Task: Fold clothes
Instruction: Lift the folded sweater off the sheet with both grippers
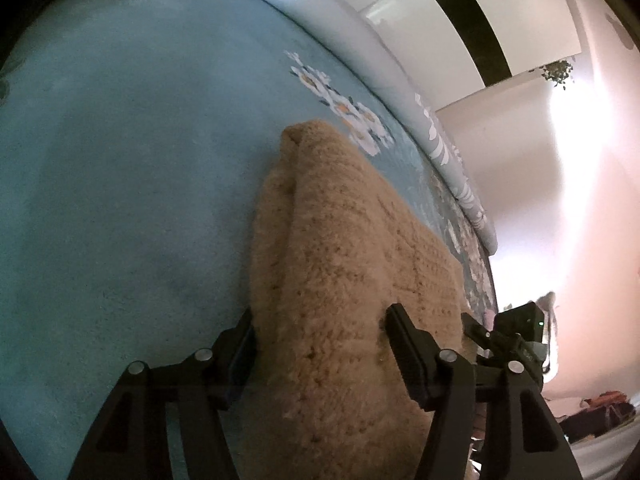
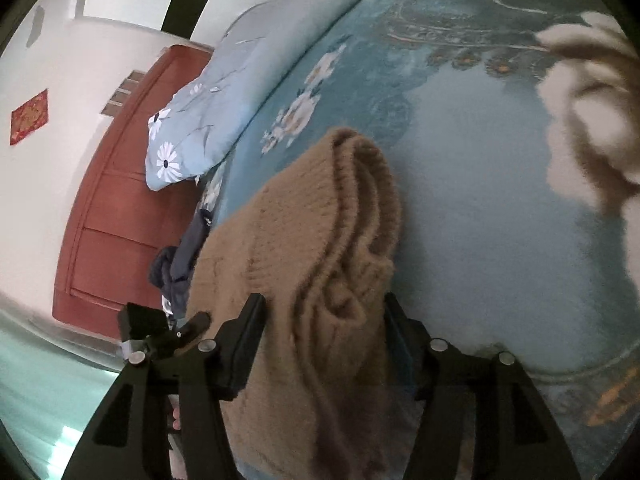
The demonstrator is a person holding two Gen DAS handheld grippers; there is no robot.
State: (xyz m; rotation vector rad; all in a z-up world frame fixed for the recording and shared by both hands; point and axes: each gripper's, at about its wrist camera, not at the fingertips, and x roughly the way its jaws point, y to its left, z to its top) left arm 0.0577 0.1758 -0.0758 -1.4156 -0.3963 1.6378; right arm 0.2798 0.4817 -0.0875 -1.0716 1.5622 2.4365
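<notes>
Folding step well along, judging from the layers: tan knitted sweater (image 1: 344, 264) lying on the blue bedspread (image 1: 120, 160), already doubled into a thick stack, with the rolled edges running forward, away from both tools. Left gripper (image 1: 320, 344) set around the near end of the stack, jaws spread wide, one finger at the left flank of the knit and low against the bedspread, the other resting on top of the fabric; no pinch visible, so open and only straddling. Right gripper (image 2: 324, 332) in the same manner around the other near part of the sweater (image 2: 320, 240), jaws wide apart, bunched folds filling the space between them and spilling toward the camera; not closed on the cloth. Beyond the right jaws, a blue flowered pillow (image 2: 200, 120) to the left, a dark garment (image 2: 180, 264) just beside the sweater, and a pale fluffy item (image 2: 588, 112) far to the right, blurred. Next move probably one of two: close both pairs on the near edge for one more fold forward, or withdraw if finished. For a further fold, needed: deep enough grip to catch all layers, equal lift on both sides, no dragging of the loose inner folds.
</notes>
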